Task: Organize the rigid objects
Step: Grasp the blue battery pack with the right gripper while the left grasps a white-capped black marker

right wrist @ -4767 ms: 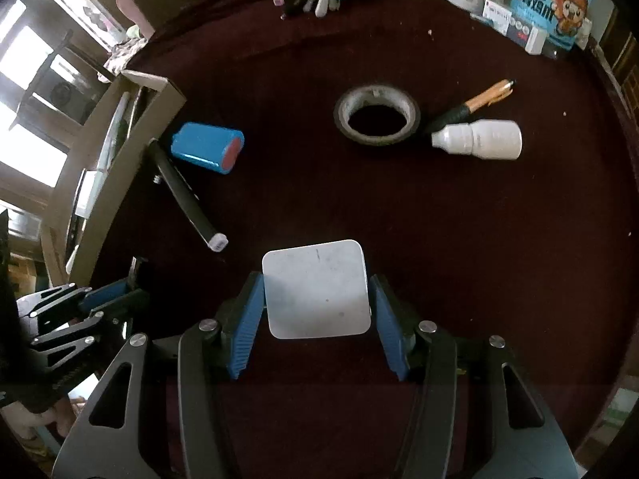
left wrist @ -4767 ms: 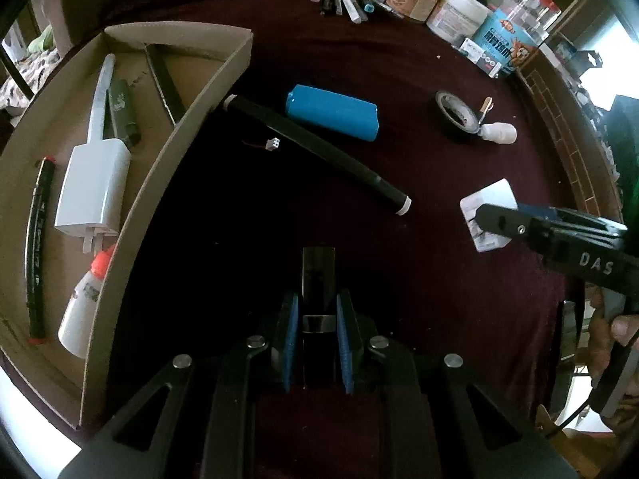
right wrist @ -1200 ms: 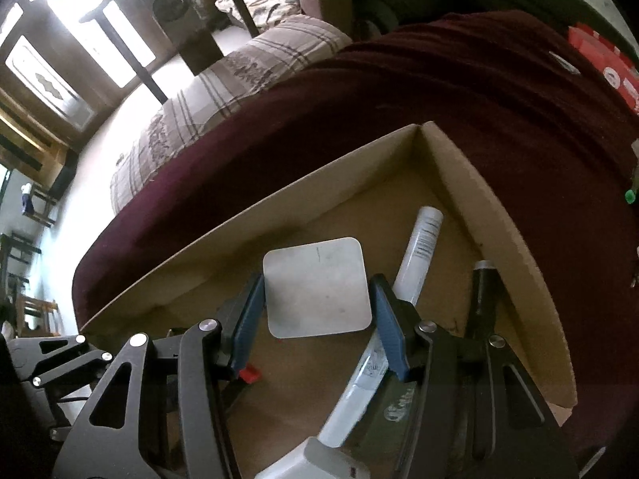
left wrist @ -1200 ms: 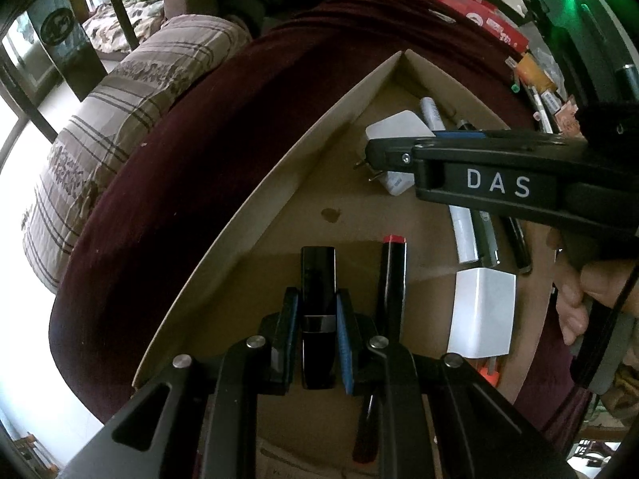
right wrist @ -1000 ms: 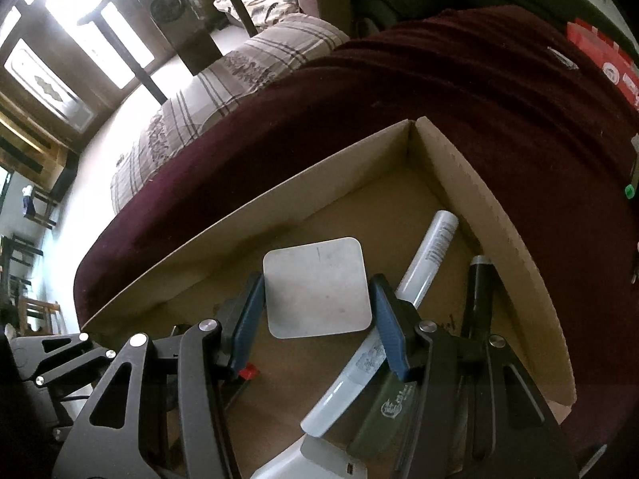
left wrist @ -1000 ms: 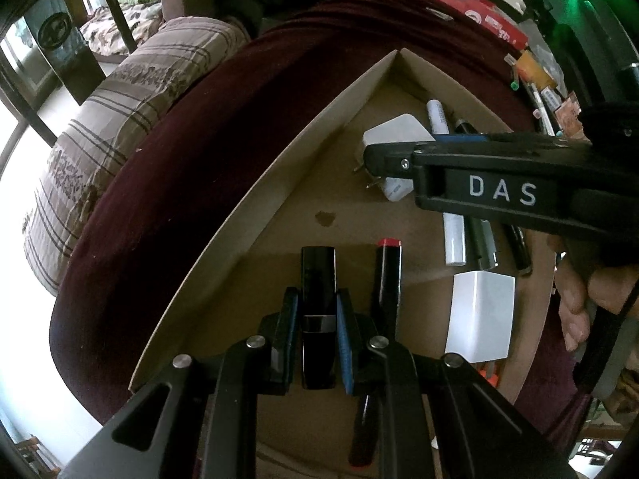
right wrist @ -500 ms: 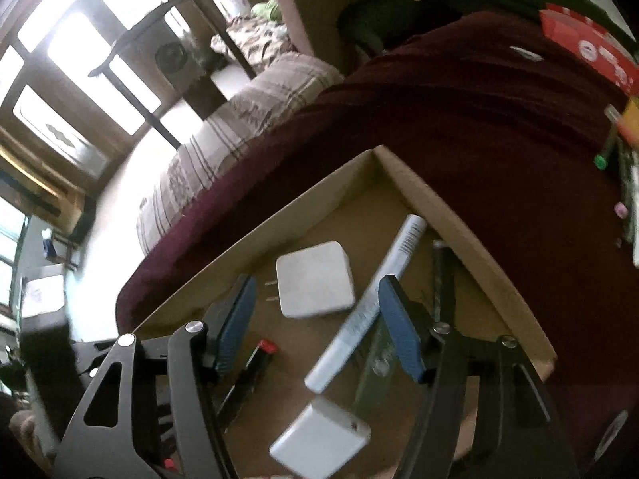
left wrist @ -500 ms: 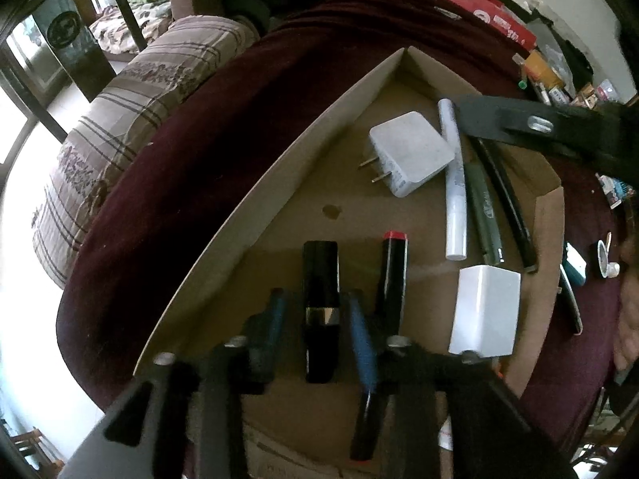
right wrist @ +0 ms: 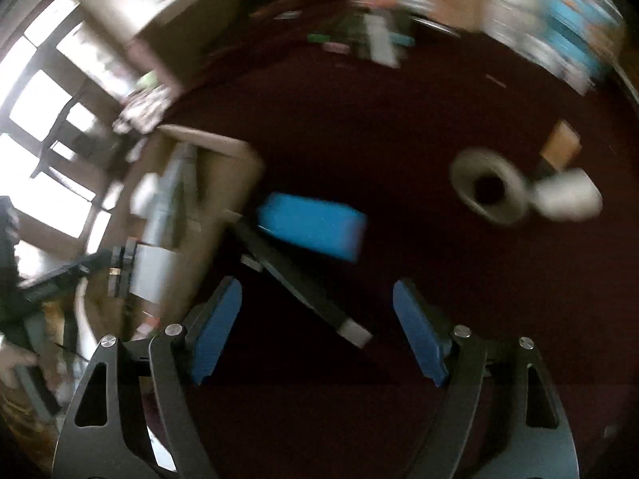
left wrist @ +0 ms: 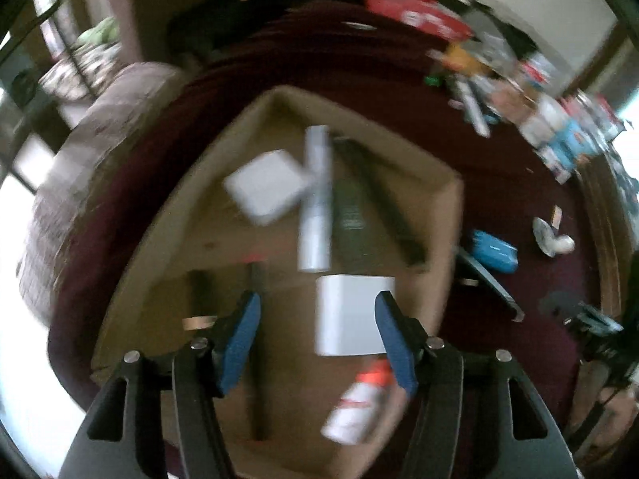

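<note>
Both grippers are seen with jaws spread wide and nothing held. The left gripper has let go of the slim black piece it was clamping a second ago; that piece now lies on the floor of the cardboard box. The right gripper has likewise given up its white square adapter, left in the box, and is swung out over the maroon tablecloth. Two deliveries are thus judged complete.

In the box, through heavy blur, two white adapters can be counted, the second nearer the left gripper, with one white pen and one red-capped bottle. Still outside on the cloth are one blue battery pack, one long black rod, one tape roll and what appears to be one small white bottle.
</note>
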Demonstrator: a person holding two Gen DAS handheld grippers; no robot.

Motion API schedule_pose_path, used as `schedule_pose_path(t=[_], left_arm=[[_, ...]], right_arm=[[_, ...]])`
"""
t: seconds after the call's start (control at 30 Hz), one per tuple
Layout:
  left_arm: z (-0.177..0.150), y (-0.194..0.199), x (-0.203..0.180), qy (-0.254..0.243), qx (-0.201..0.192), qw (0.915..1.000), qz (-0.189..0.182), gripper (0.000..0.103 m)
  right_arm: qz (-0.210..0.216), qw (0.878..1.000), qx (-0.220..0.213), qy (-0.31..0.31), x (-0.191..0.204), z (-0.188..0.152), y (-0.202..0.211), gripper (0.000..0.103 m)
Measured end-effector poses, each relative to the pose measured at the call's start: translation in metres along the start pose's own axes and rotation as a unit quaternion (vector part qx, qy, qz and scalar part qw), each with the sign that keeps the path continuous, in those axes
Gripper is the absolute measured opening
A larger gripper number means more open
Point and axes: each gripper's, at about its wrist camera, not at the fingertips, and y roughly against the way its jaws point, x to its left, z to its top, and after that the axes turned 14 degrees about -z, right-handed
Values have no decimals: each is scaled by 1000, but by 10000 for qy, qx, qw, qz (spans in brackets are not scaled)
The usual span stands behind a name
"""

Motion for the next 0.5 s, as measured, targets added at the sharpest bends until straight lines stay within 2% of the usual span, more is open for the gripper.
schedule_pose_path(t=[0.07, 0.23, 0.3, 0.4, 0.5], left_arm=[[1, -11, -26, -269, 131, 9995, -137, 62], [-1, -46, -82, -852, 615, 9936, -409, 62], [-6, -61, -99, -846, 846, 9912, -574, 62], [-6, -83, -119, -756, 976, 9900, -678, 62], [-1, -110, -134, -656, 1168, 9896, -530, 62]], right_arm=[[-152, 9994, 70, -312, -25, -18, 0, 80], [-204, 9969, 198, -727, -61, -45, 0, 79], [-195, 9966, 166, -777, -65, -51, 4, 79], [-183, 9964, 123, -813, -69, -58, 9, 79], [-184, 9964, 90, -826, -70, -61, 15, 79]])
